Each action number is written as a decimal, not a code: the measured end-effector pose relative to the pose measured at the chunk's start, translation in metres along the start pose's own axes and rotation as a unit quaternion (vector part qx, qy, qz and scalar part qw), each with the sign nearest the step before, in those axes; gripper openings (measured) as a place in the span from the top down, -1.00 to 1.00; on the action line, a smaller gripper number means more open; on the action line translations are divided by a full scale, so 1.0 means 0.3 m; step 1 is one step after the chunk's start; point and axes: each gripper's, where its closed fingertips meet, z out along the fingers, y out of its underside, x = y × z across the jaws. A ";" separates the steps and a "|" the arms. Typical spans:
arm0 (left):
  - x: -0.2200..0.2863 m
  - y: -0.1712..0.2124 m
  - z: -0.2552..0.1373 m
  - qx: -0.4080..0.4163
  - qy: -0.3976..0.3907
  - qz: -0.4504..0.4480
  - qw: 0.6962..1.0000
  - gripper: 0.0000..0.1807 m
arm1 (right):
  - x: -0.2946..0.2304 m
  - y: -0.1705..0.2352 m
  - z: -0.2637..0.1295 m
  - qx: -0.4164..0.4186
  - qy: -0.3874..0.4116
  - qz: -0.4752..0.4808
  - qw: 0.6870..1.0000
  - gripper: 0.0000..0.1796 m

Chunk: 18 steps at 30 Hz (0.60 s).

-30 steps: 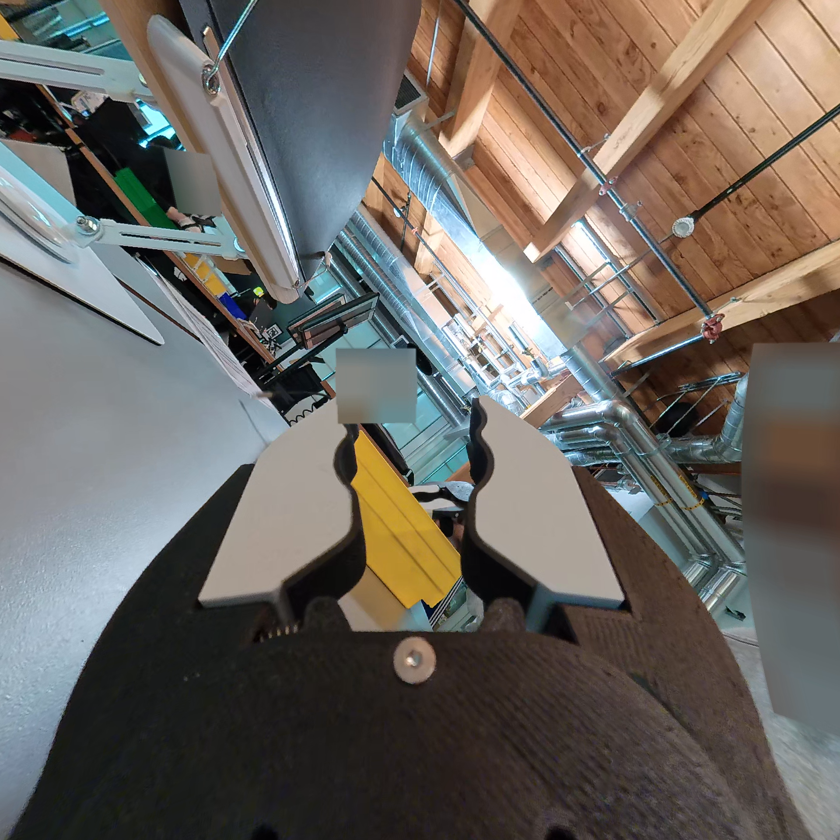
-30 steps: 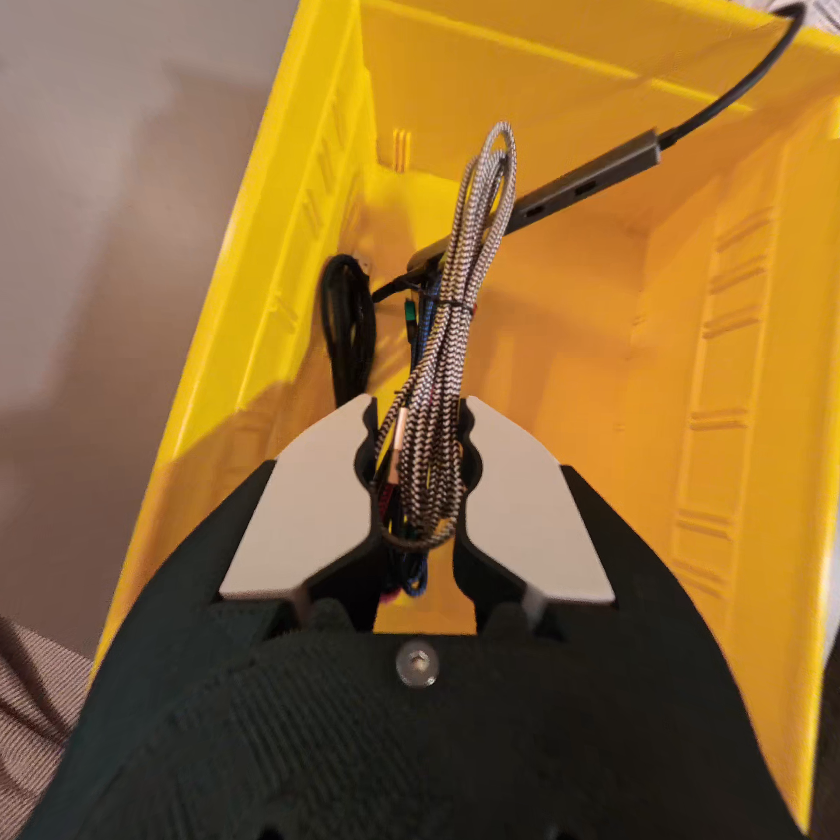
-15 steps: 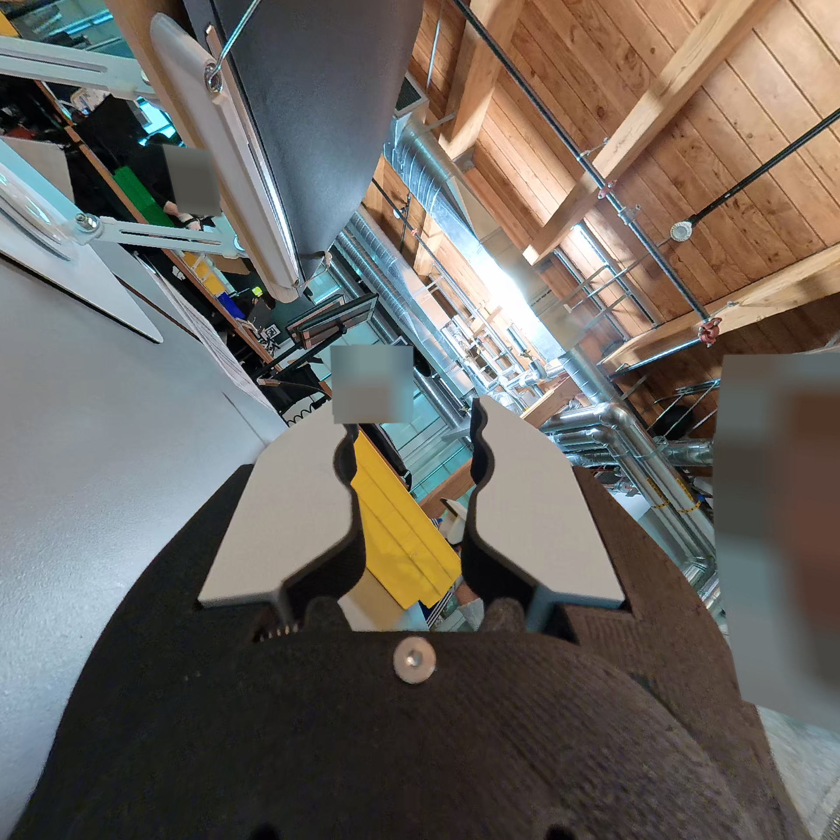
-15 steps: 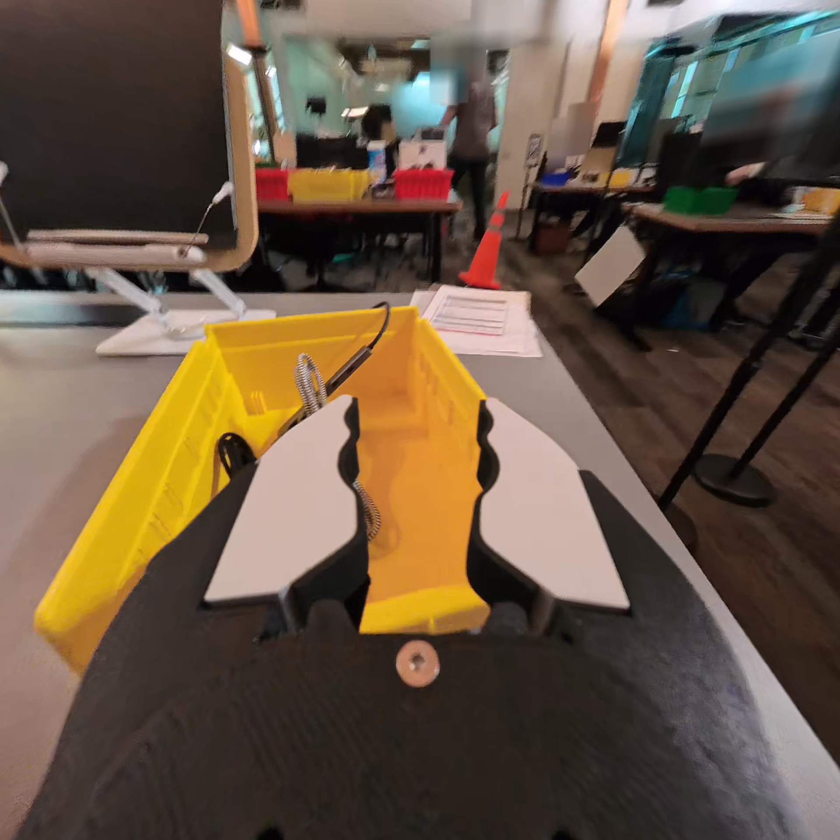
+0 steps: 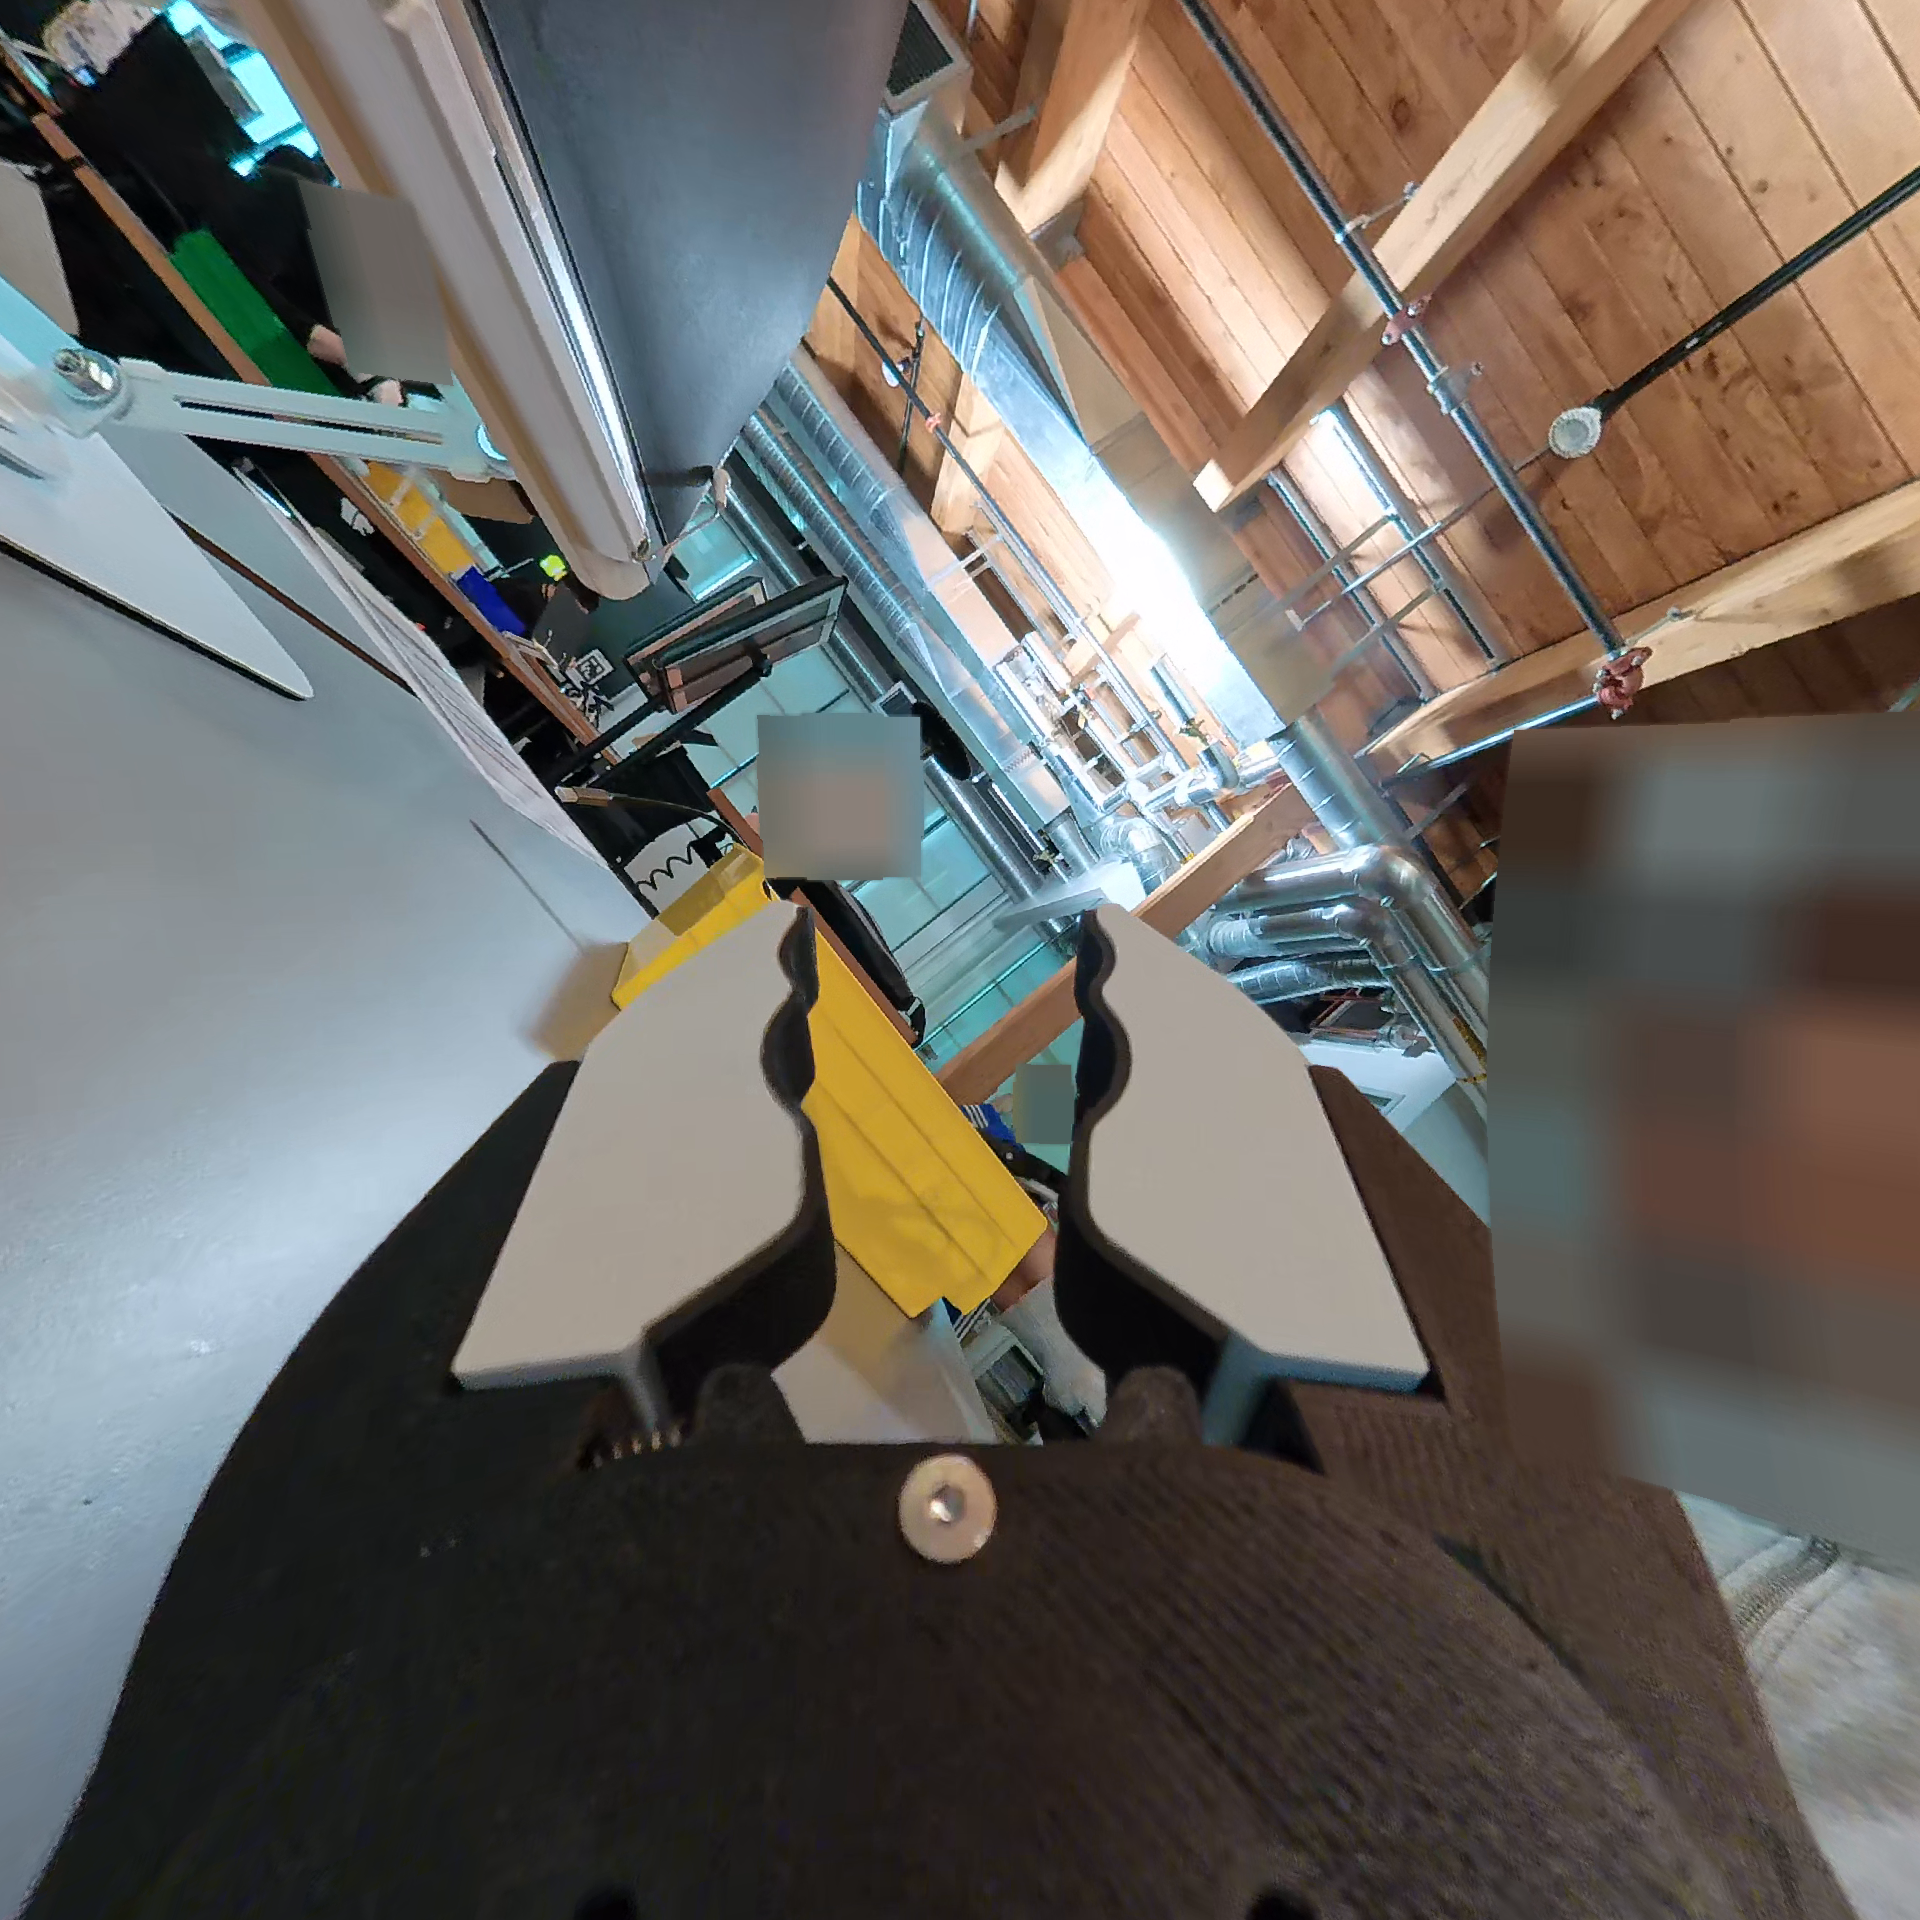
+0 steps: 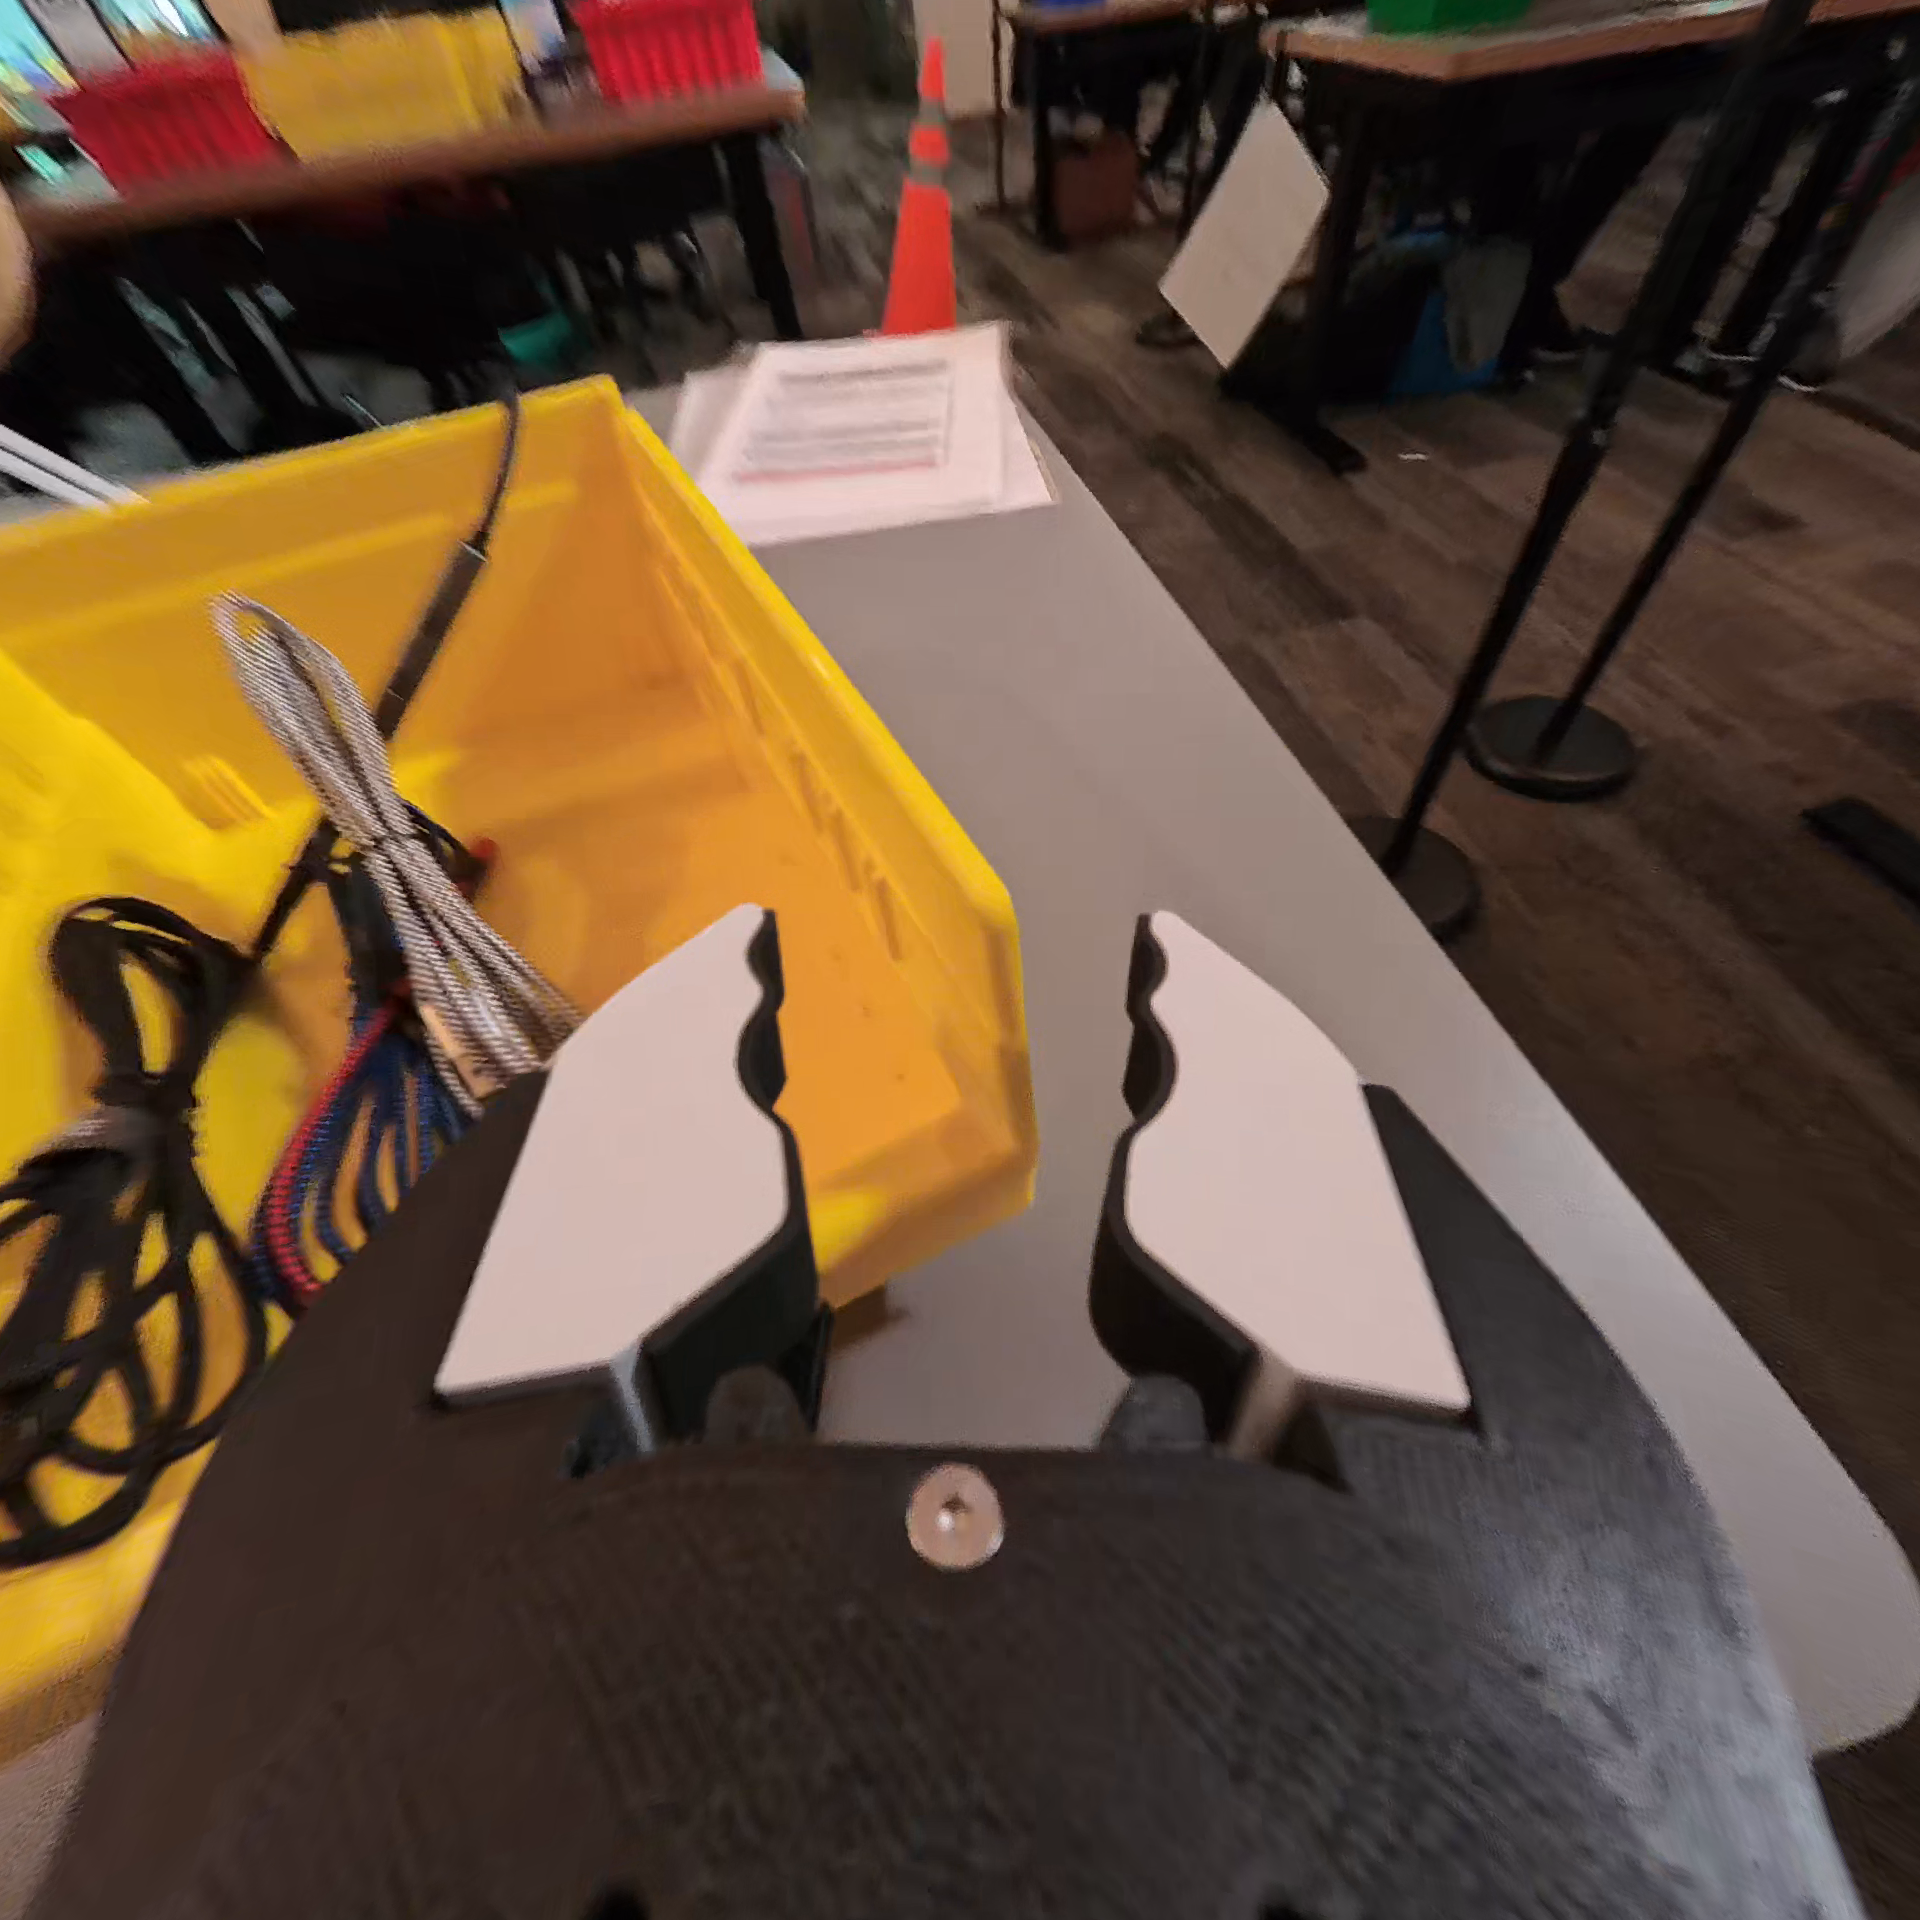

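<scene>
Right gripper (image 6: 951, 935): jaws apart, nothing held, poised over bench (image 6: 1039, 727) just beside near corner of yellow bin (image 6: 727, 665). Braided cable bundle (image 6: 343, 769) seen lying in bin among black cords (image 6: 114, 1195). Left gripper (image 5: 940, 935): jaws apart, empty, tilted toward ceiling.

A shared workshop or lab: exposed ducts (image 5: 966, 312) under timber ceiling (image 5: 1558, 260); worktables (image 6: 416, 156) with coloured bins (image 6: 665, 47); traffic cone (image 6: 923, 229).
</scene>
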 end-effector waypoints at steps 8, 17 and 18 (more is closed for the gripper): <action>0.000 -0.004 -0.001 0.004 0.005 -0.008 1.000 0.45 | -0.040 -0.007 0.013 0.010 -0.003 -0.035 0.999 0.45; -0.001 0.004 0.004 -0.002 0.007 -0.012 1.000 0.43 | -0.039 0.002 0.000 -0.003 0.001 -0.046 0.999 0.70; -0.001 0.003 0.004 -0.001 0.007 -0.013 1.000 0.43 | -0.044 0.004 -0.001 -0.007 -0.003 -0.049 0.999 0.78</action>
